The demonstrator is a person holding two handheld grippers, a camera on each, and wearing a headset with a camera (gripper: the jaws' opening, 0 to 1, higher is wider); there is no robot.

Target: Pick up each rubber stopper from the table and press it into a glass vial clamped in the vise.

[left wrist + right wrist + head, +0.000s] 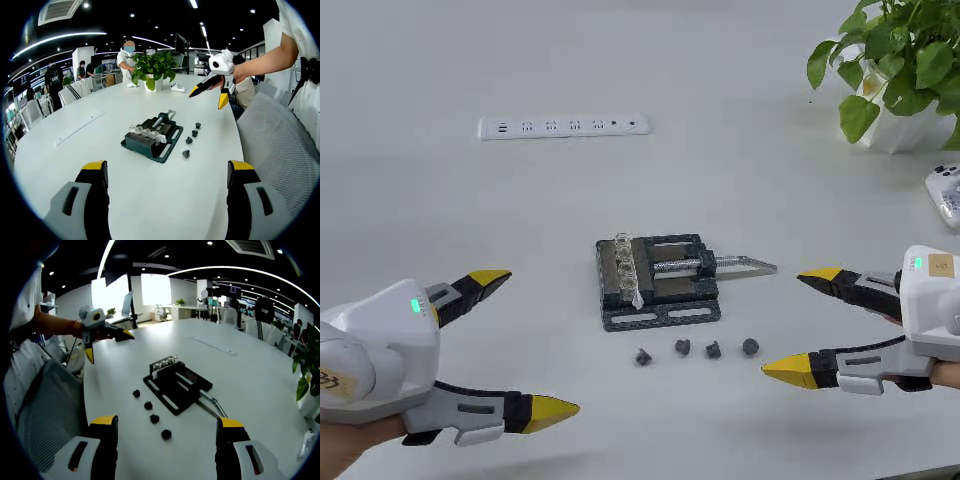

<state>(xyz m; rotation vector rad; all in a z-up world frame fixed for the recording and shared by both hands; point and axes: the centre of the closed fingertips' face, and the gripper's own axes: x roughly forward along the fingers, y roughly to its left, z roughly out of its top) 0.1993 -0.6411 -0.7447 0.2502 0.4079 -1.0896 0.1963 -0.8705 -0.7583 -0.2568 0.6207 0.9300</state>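
Stoppers: four dark stoppers [682, 347] lie apart from one another in a loose row on the white surface [470, 210], just before the near edge of the vise [660, 285].
Stoppers relative to tools: the row lies between the two tools and touches neither. It is nearer the right tool [782, 322], whose lower tip is near the rightmost stopper. The left tool [542, 340] is well apart from the row.
Vials: a row of clear glass vials [624, 262] stands upright, clamped between the vise jaws towards the vise's left side.
Vise: dark and low, it rests flat on the surface. Its screw handle [745, 265] sticks out to the right, towards the upper tip of the right tool.
Left hand: it holds the left tool low at the near left, above the surface, with the yellow tips pointing right and slightly away.
Right hand: it holds the right tool at the near right, tips pointing left towards the vise and stoppers. In the left gripper view a bare forearm [270, 52] reaches out to this tool.
Left tool: jaws spread wide, nothing between them, touching nothing.
Right tool: jaws spread wide, nothing between them, touching nothing.
Far side: a white power strip [563, 126] lies well beyond the vise, and a potted plant [905, 60] stands at the far right.
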